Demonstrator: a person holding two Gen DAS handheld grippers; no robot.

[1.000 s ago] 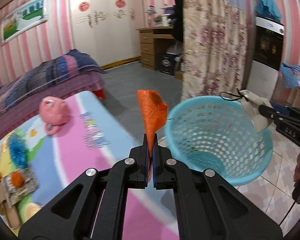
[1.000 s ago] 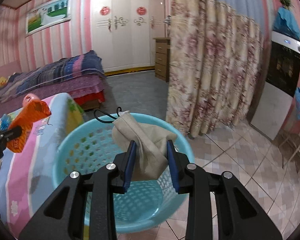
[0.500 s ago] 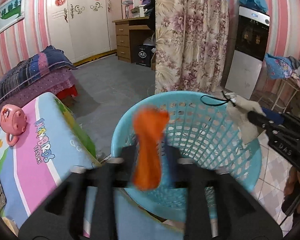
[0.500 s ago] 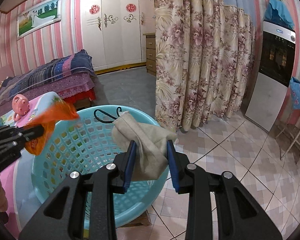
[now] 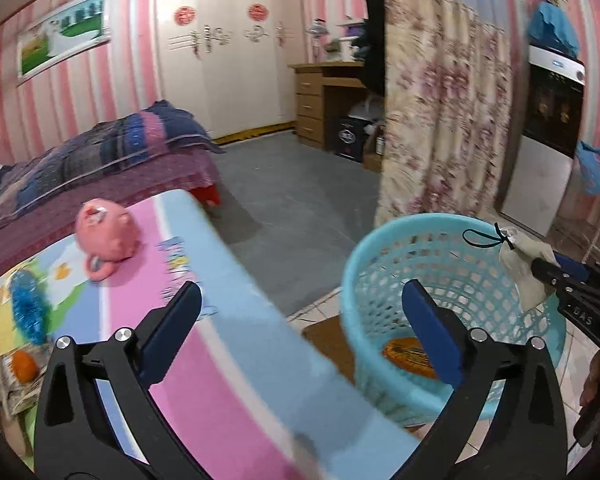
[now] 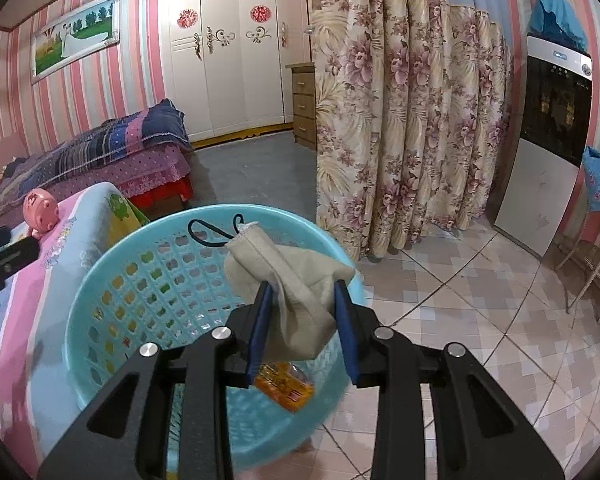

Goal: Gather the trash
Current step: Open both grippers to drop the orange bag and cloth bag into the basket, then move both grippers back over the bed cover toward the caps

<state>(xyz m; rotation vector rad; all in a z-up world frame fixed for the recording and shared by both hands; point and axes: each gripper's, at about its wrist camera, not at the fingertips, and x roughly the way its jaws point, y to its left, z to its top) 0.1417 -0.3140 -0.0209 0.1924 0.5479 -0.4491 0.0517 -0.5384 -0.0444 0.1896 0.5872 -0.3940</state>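
The turquoise laundry-style basket [image 6: 112, 304] is standing on the tiled floor [image 6: 480, 320] just beside the tabletop [image 5: 236, 344] with its pink and blue cartoon cover, and the beige cloth pouch [image 6: 296, 292] is hanging above the basket's rim, pinched between the blue pads of the right gripper [image 6: 304, 320], its black drawstring loop [image 6: 208, 232] dangling over the opening. The orange wrapper [image 6: 284, 386] is lying flat on the basket's bottom, below the pouch. The left gripper [image 5: 300, 324] is hovering with its jaws spread wide and nothing between them, straddling the tabletop's edge and the basket's near wall. On the tabletop a pink pig toy [image 5: 108, 236] is sitting well away from the basket, with a blue tinsel piece [image 5: 30, 308] and crumpled paper with orange bits [image 5: 14, 368] lying near the left corner. Behind, a bed [image 5: 100, 160], a floral curtain [image 6: 412, 120] and a white wardrobe [image 6: 228, 44] are filling the pink-striped room.
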